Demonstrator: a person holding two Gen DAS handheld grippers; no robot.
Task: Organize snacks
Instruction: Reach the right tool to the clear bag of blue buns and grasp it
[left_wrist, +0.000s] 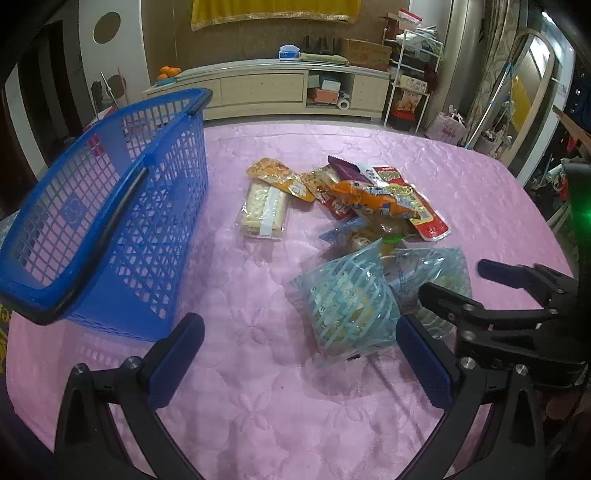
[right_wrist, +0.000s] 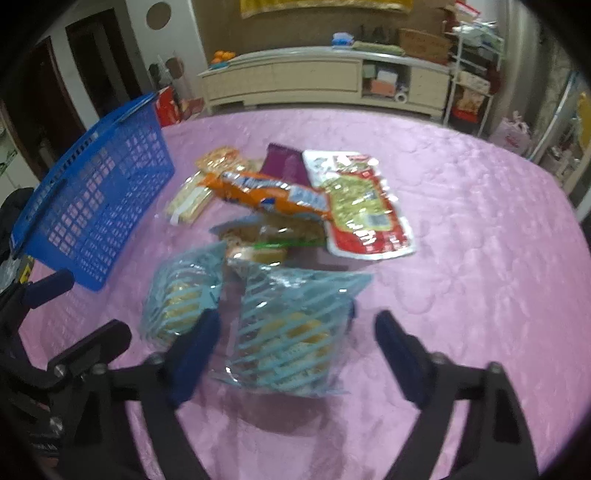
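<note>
Left wrist view: the left gripper (left_wrist: 299, 354) stands wide, nothing between its blue fingers (left_wrist: 177, 358), low over the pink quilted tablecloth (left_wrist: 258, 413). A blue plastic basket (left_wrist: 122, 221) fills the left of the frame, its rim tilted. At centre lies a clear pack of pale wafers (left_wrist: 263, 210); right of it is a heap of snack packets, with an orange packet (left_wrist: 373, 199) on top and a red-and-white pouch (left_wrist: 424, 218) at the heap's right edge. Lower centre, a blue-striped bag (left_wrist: 347, 306) lies just ahead of the right finger. The right gripper (left_wrist: 454, 284) enters at the right edge, spread above a second striped bag (left_wrist: 436, 273).

Right wrist view, somewhat blurred: the right gripper (right_wrist: 295, 339) is wide apart, its fingers either side of the second striped bag (right_wrist: 291, 328), not visibly pressing it. The blue-striped bag (right_wrist: 181, 295) lies to its left, the basket (right_wrist: 96, 210) at left, the orange packet (right_wrist: 273, 195) and red-and-white pouch (right_wrist: 365, 218) in the upper centre. The left gripper (right_wrist: 70, 306) shows at lower left.
</note>
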